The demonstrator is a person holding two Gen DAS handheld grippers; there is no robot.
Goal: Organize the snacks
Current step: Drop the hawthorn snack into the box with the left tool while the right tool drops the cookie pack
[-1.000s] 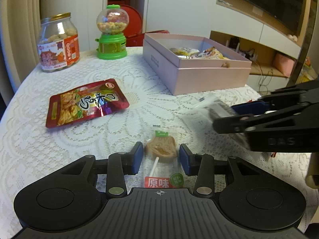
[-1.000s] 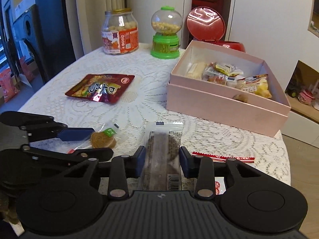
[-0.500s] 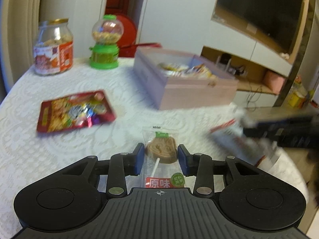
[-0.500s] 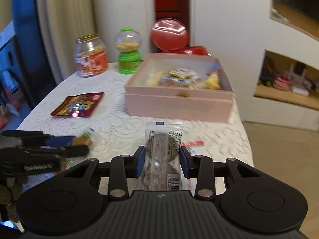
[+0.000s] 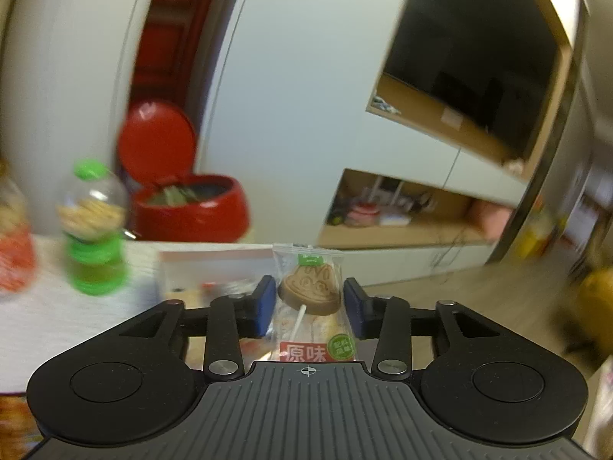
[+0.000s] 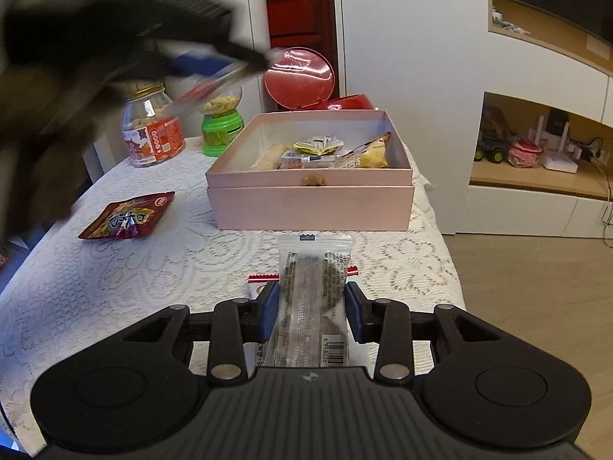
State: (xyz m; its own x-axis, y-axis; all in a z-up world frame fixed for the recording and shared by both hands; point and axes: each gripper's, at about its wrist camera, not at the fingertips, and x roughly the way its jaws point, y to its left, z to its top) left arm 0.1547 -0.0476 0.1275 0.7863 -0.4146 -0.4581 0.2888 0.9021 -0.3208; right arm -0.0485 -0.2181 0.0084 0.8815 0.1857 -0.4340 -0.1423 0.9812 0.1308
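My left gripper (image 5: pixel 309 299) is shut on a wrapped lollipop (image 5: pixel 309 287), brown and heart-shaped, and holds it high above the pink box (image 5: pixel 214 264). In the right wrist view the left gripper (image 6: pixel 237 57) is a blur at the upper left, above the table. My right gripper (image 6: pixel 310 306) is shut on a clear-wrapped brown snack bar (image 6: pixel 312 287) and holds it above the table's front edge, short of the open pink box (image 6: pixel 310 199), which holds several snack packets.
A red snack pouch (image 6: pixel 126 220) lies on the lace tablecloth (image 6: pixel 153 268) at the left. A glass jar (image 6: pixel 153 130) and a green candy dispenser (image 6: pixel 220 122) stand at the back. A red-and-white packet (image 6: pixel 262 283) lies under the bar. A red bin (image 6: pixel 306 80) stands behind the table.
My left gripper has lifted the lollipop up and forward over the box, tilting upward. My right gripper has drawn back and risen with the bar in it.
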